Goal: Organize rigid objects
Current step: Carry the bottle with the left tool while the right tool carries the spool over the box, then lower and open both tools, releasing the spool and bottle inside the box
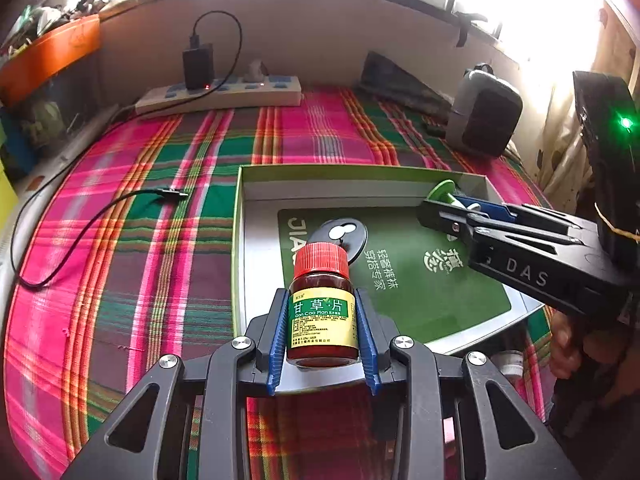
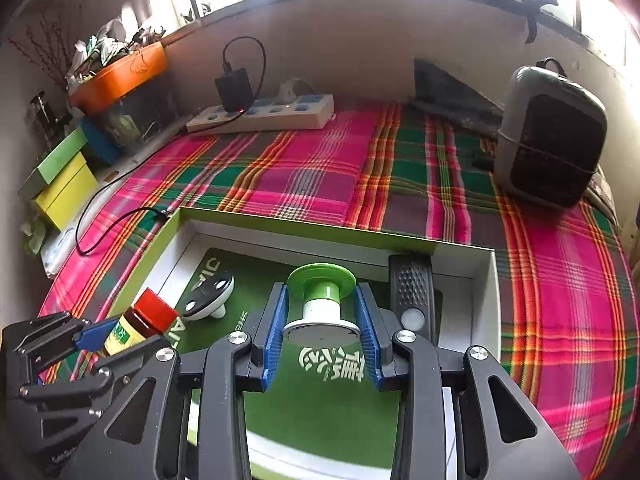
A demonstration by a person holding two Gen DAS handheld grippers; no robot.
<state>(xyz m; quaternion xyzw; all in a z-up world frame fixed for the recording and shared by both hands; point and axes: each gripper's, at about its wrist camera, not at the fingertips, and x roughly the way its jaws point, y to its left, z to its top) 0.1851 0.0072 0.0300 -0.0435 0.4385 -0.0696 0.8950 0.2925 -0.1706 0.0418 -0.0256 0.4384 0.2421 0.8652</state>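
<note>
Over plaid cloth (image 1: pixel 160 200), both grippers angle down, loaded.

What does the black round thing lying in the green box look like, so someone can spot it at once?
On the plaid cloth sits an open green-rimmed box. Near its left wall, on the green printed sheet, lies a black disc on a white stub. Unlike the long black remote-like bar at the right, it is round with pale ovals on top.

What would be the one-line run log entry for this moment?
left gripper: holds red-capped bottle | right gripper: holds green-topped object | both above green box
</note>
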